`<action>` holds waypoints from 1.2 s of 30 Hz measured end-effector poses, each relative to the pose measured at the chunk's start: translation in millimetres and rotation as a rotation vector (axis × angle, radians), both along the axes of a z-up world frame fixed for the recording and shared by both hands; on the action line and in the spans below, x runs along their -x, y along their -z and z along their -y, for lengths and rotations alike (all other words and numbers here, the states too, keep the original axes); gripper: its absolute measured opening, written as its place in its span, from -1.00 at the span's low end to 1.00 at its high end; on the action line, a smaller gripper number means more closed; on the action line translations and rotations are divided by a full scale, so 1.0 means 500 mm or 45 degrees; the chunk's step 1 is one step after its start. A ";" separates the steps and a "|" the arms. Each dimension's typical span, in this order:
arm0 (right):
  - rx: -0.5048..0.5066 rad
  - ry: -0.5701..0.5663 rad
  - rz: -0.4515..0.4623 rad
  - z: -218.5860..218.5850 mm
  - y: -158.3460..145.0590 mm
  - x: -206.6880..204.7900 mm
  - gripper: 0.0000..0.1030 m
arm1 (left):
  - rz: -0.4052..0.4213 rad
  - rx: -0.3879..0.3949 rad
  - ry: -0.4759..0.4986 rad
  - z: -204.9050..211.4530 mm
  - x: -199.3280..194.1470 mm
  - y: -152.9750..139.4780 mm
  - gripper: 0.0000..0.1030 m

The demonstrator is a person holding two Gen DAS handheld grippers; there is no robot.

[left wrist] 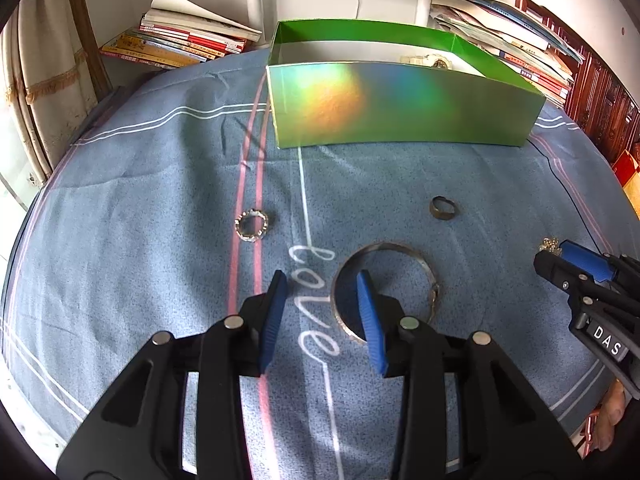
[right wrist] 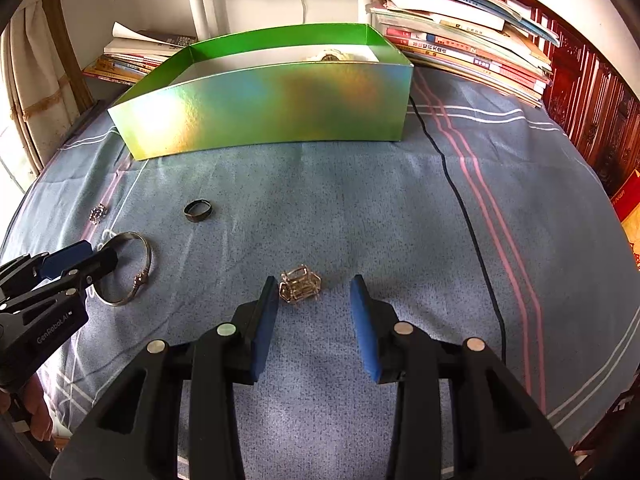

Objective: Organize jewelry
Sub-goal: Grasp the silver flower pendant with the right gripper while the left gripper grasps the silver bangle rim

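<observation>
A shiny green box (left wrist: 400, 104) stands open at the back of the blue cloth, with a pale piece of jewelry (right wrist: 330, 56) inside. My left gripper (left wrist: 322, 280) is open, its right finger over the left rim of a silver bangle (left wrist: 428, 272) lying on the cloth. A sparkly ring (left wrist: 251, 225) lies to its left and a dark ring (left wrist: 442, 208) beyond the bangle. My right gripper (right wrist: 314, 284) is open, with a gold chain-like piece (right wrist: 300, 285) on the cloth between its fingertips, nearer the left one.
Stacks of books (right wrist: 464, 52) lie behind the box at the right, more books (left wrist: 184, 40) at the back left. A curtain (left wrist: 44, 80) hangs at the left. A dark wooden cabinet (right wrist: 592, 120) stands at the right.
</observation>
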State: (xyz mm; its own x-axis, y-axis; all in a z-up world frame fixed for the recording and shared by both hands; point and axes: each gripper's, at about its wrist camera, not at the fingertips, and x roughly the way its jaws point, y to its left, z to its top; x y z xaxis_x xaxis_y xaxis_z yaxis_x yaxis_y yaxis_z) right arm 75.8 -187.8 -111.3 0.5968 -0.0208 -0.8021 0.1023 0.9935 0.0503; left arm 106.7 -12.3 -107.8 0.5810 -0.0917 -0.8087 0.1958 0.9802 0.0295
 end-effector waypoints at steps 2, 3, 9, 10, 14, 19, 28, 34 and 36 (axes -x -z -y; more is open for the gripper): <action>0.012 0.001 0.003 -0.003 0.001 0.000 -0.28 | 0.006 -0.007 0.000 0.002 0.002 0.000 -0.29; 0.019 0.001 0.005 -0.004 0.001 -0.001 -0.28 | 0.009 -0.009 0.001 0.003 0.002 0.000 -0.29; 0.037 -0.008 0.010 -0.011 0.001 -0.001 -0.28 | 0.015 0.000 0.004 0.007 0.003 0.001 -0.37; 0.039 -0.009 0.010 -0.012 0.001 0.000 -0.28 | 0.014 0.006 0.011 0.008 0.003 0.001 -0.45; 0.039 -0.008 0.011 -0.011 0.002 0.000 -0.28 | 0.019 0.005 0.026 0.016 0.007 0.001 -0.66; 0.043 -0.006 0.013 -0.011 0.001 0.001 -0.28 | 0.033 -0.029 0.014 0.019 0.008 0.001 -0.50; 0.047 -0.004 0.019 -0.014 0.002 -0.001 -0.28 | 0.037 -0.028 -0.001 0.014 0.007 0.002 -0.43; 0.046 -0.005 0.020 -0.014 0.002 -0.001 -0.28 | 0.038 -0.025 -0.003 0.015 0.008 0.001 -0.43; 0.047 -0.005 0.021 -0.014 0.002 -0.001 -0.28 | 0.036 -0.020 0.001 0.015 0.008 0.001 -0.47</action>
